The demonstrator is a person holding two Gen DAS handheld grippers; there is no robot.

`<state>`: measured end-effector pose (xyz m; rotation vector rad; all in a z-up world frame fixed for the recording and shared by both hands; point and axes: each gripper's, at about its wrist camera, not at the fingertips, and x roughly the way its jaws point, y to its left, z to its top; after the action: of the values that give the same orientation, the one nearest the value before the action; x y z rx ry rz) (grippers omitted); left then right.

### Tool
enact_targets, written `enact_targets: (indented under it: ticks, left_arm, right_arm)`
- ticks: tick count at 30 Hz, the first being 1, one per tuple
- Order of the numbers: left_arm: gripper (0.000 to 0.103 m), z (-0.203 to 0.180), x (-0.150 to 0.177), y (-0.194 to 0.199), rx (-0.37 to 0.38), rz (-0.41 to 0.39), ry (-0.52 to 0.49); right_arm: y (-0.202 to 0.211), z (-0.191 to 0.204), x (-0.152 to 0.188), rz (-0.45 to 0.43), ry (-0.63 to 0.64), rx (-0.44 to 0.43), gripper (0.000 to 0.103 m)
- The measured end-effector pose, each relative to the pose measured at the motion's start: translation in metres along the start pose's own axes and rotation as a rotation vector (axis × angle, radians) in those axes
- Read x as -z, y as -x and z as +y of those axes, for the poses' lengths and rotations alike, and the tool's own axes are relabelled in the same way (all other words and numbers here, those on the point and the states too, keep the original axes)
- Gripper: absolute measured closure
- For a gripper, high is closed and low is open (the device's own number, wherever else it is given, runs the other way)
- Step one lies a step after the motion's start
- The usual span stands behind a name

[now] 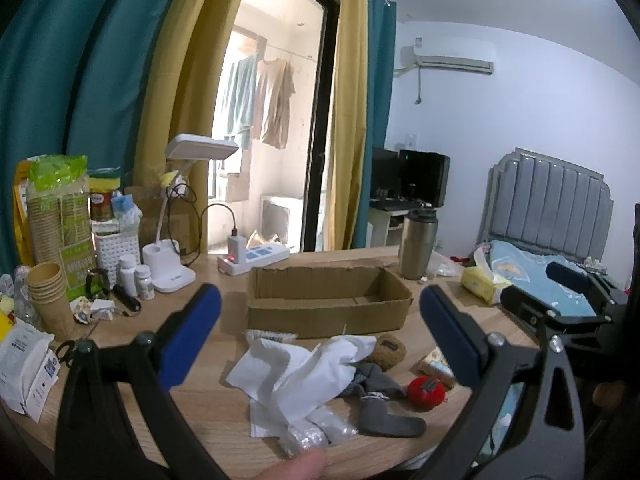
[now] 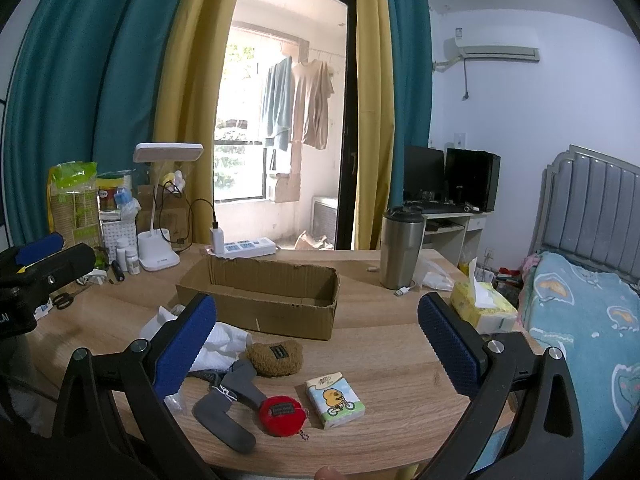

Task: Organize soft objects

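Daylight flooding through the balcony doorway [image 2: 288, 120], overexposed there, soft even room light, faint shadows on the table [image 2: 380, 360], strong fisheye bending and dark vignetted corners, slightly soft focus

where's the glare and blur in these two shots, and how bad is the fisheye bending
Left wrist view: the balcony doorway is blown out, the curtains bow strongly, and a fingertip at the bottom edge is blurred. Right wrist view: the doorway is bright but less washed out, the cardboard box is sharp, and the corners are vignetted black.
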<state>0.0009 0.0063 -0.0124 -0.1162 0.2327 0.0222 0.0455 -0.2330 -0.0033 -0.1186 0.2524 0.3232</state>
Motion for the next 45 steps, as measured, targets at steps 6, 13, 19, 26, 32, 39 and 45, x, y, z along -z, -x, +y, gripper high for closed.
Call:
enact_targets:
  ticks: [6, 13, 19, 26, 32, 39, 45]
  left_arm:
    - [0.002, -0.001, -0.001, -0.003, 0.029, 0.020, 0.007]
    - [0.002, 0.000, -0.003, -0.001, 0.005, 0.020, 0.009]
    - [0.002, 0.005, -0.002, -0.003, 0.007, 0.031, 0.029]
    - [0.002, 0.006, -0.001, -0.006, 0.005, 0.050, 0.035]
    - [0.002, 0.007, -0.001, -0.004, -0.005, 0.039, 0.040]
    - [0.002, 0.008, 0.000, -0.007, -0.034, 0.045, 0.038]
    - [0.002, 0.010, -0.001, -0.005, -0.032, 0.028, 0.040]
  right_arm:
    - [0.000, 0.001, 0.000, 0.000, 0.000, 0.001, 0.000]
    - [0.000, 0.000, 0.003, 0.002, -0.005, -0.007, 0.000]
    - [0.001, 0.000, 0.002, 0.004, -0.005, -0.004, 0.000]
    - [-0.003, 0.005, 0.007, 0.006, 0.000, -0.005, 0.000]
    - [-0.003, 0.005, 0.007, 0.007, 0.001, -0.005, 0.000]
    - [-0.003, 0.005, 0.007, 0.007, 0.000, -0.005, 0.000]
    - [-0.003, 0.006, 0.007, 0.008, 0.000, -0.006, 0.000]
